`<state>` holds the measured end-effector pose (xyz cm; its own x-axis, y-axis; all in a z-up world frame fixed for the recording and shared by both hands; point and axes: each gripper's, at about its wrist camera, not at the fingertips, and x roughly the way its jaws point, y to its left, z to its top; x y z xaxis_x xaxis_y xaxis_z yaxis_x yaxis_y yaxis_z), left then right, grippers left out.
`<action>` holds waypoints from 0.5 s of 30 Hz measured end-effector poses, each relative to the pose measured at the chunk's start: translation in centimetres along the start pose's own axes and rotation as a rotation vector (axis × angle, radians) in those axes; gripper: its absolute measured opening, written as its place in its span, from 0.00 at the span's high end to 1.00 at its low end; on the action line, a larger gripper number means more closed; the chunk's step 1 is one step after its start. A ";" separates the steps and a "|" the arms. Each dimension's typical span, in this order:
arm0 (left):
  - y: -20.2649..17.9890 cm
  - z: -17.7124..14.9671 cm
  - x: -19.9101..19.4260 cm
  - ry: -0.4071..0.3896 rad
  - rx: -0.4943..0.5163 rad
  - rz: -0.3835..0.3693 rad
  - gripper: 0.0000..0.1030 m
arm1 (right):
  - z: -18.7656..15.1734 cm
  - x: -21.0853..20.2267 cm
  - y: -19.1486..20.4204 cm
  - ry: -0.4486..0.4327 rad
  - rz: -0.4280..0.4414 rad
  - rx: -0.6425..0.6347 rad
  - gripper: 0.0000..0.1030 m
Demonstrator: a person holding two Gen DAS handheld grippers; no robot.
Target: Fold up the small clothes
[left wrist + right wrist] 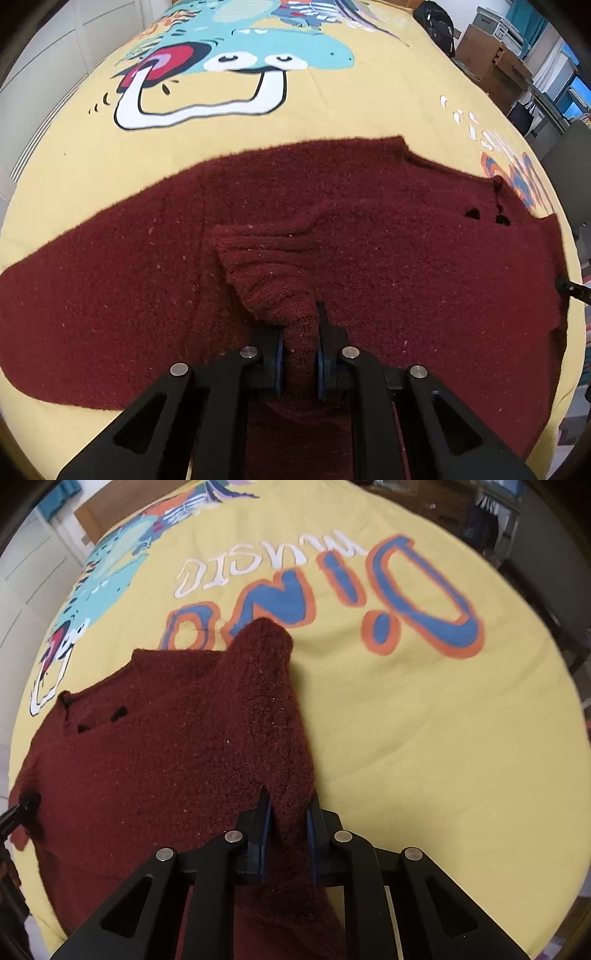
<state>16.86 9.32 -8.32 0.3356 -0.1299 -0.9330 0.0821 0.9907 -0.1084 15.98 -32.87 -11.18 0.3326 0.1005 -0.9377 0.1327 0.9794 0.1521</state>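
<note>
A small dark red fuzzy sweater (406, 240) lies spread on a yellow printed bedspread (332, 110). My left gripper (300, 332) is shut on a ribbed sleeve cuff (266, 266), held over the sweater's body. In the right wrist view the same sweater (147, 746) lies to the left, its neck with dark button holes (99, 720) visible. My right gripper (288, 812) is shut on a raised fold of the sweater (266, 686) along its right edge. The tip of the other gripper (18, 812) shows at the far left.
The bedspread (424, 738) carries a dinosaur print (236, 62) and large "DINO music" lettering (406, 602). White cupboard doors (44, 55) stand at the left. Boxes and shelves (498, 55) and a black bag (436, 22) stand beyond the bed's right edge.
</note>
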 end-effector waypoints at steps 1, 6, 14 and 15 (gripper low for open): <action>0.0 -0.2 0.5 0.003 0.009 0.014 0.89 | -0.2 0.8 0.1 0.019 -0.016 -0.008 0.85; 0.0 -0.5 1.0 -0.016 0.003 0.038 0.84 | 0.2 1.9 0.3 0.028 -0.031 -0.008 0.82; 0.9 0.0 -1.0 -0.027 -0.029 0.095 0.28 | -1.1 -3.1 1.9 -0.124 -0.079 -0.088 0.20; 0.9 0.0 -1.5 -0.039 -0.032 0.085 0.16 | -1.3 -3.8 2.3 -0.149 -0.072 -0.101 0.20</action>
<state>16.44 10.42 -7.02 0.3763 -0.0457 -0.9254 0.0223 0.9989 -0.0403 13.76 -30.73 -7.64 0.4616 0.0099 -0.8870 0.0693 0.9965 0.0472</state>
